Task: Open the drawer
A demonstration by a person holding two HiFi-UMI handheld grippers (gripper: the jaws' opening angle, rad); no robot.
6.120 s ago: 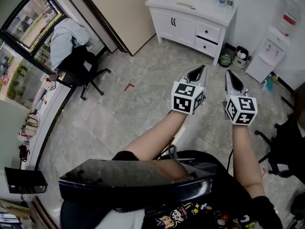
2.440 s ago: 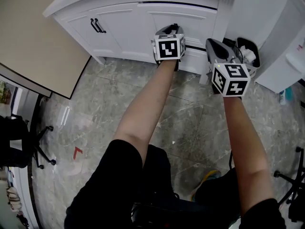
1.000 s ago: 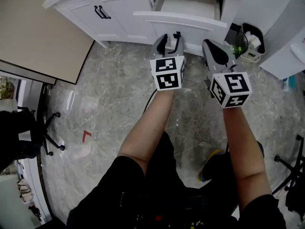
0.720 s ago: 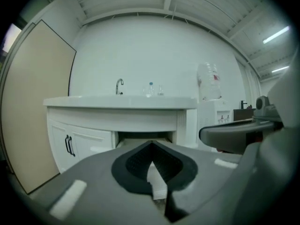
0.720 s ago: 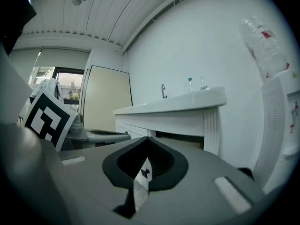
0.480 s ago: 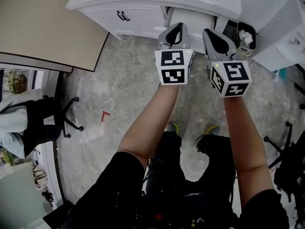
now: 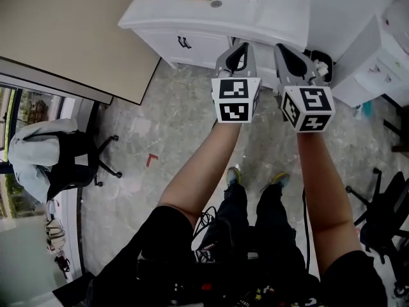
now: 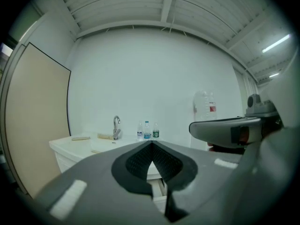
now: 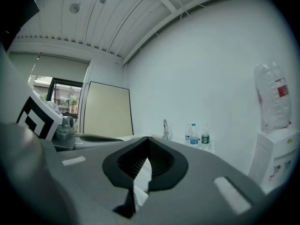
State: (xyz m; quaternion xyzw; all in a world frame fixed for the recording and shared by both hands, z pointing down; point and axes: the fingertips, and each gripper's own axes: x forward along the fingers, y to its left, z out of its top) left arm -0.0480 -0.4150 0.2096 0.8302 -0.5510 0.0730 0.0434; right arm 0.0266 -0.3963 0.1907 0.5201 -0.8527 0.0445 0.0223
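The white cabinet (image 7: 192,19) stands against the wall at the top of the head view. Its drawer is hidden there behind my grippers. In the left gripper view the pulled-out drawer (image 8: 157,190) shows through the gap under the jaw tips. My left gripper (image 7: 237,51) hangs in the air in front of the cabinet, apart from it, shut and holding nothing (image 8: 151,144). My right gripper (image 7: 289,51) is beside it on the right, also shut and holding nothing (image 9: 147,139).
A tap (image 8: 116,125) and three small bottles (image 8: 147,131) are on the cabinet top. A bin (image 7: 319,61) and a water dispenser (image 7: 374,66) stand at the right. A beige panel (image 7: 70,31) leans at the left. Office chairs (image 7: 61,162) (image 7: 383,213) flank the floor.
The left gripper drew the drawer out, then let go. Both grippers have since risen and backed away from the cabinet, and the view has lifted over the cabinet top.
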